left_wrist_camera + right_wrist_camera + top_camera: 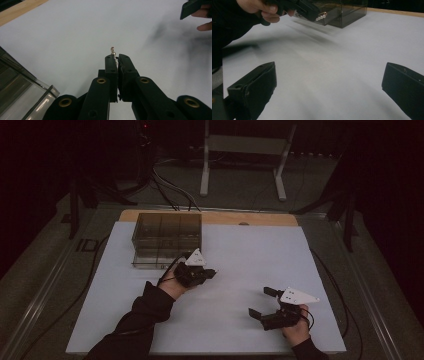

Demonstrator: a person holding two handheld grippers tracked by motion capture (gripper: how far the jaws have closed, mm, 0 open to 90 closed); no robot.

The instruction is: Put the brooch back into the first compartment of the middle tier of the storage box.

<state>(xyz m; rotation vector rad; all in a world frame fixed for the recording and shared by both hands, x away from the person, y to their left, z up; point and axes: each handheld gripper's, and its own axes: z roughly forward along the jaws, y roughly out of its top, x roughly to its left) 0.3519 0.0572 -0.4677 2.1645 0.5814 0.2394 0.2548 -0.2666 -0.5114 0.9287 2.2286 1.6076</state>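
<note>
My left gripper (212,272) is held above the white mat (240,250), just in front of a smoky clear compartment box (167,237). Its jaws are shut on a small beaded piece (113,50): pale round beads ending in a tiny gold ring that pokes out past the tips. In the right gripper view the same beads (322,16) show at the end of the left gripper (312,12), in front of the box (342,12). My right gripper (260,301) rests low near the mat's front right, jaws wide apart with nothing between them (329,68).
The box's corner (22,90) sits close at the left gripper's lower left. A wooden table edge (210,216) runs behind the mat. Cables (172,190) and a white stand (245,150) lie on the floor beyond the table.
</note>
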